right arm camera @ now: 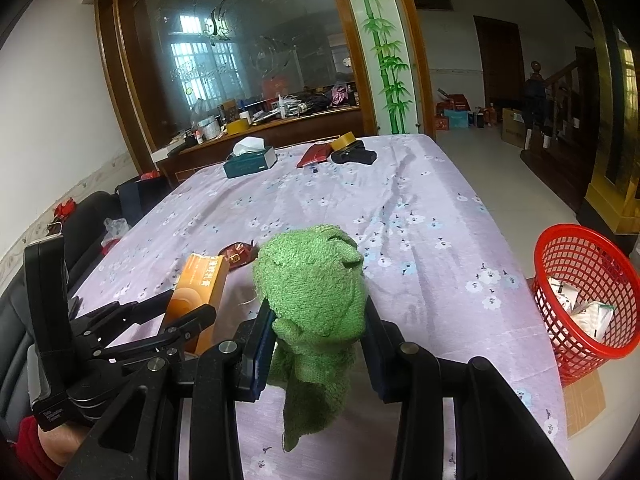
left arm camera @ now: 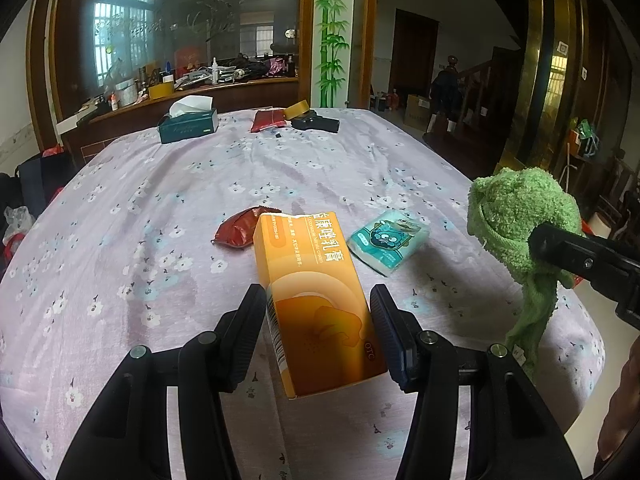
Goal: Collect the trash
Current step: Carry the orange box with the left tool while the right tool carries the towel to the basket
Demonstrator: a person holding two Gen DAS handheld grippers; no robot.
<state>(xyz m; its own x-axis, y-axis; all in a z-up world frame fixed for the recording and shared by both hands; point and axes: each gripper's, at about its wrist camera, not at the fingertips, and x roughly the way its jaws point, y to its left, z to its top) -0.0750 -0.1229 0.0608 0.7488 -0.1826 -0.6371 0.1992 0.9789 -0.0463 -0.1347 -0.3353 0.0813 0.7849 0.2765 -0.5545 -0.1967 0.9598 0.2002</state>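
My left gripper (left arm camera: 318, 304) is shut on an orange cardboard box (left arm camera: 316, 300), lifted above the flowered tablecloth (left arm camera: 160, 208); the same orange box (right arm camera: 198, 288) shows at the left of the right wrist view. My right gripper (right arm camera: 316, 320) is shut on a crumpled green cloth (right arm camera: 316, 292), whose tail hangs down below the jaws. That green cloth (left arm camera: 524, 224) appears at the right of the left wrist view. On the cloth ahead lie a red wrapper (left arm camera: 240, 228) and a teal tissue packet (left arm camera: 386, 240).
A red mesh basket (right arm camera: 588, 292) with white scraps in it stands on the floor by the table's right edge. At the far end sit a green tissue box (left arm camera: 188, 124), a dark red pouch (left arm camera: 268, 120), a tape roll (left arm camera: 296, 110) and a black object (left arm camera: 316, 123).
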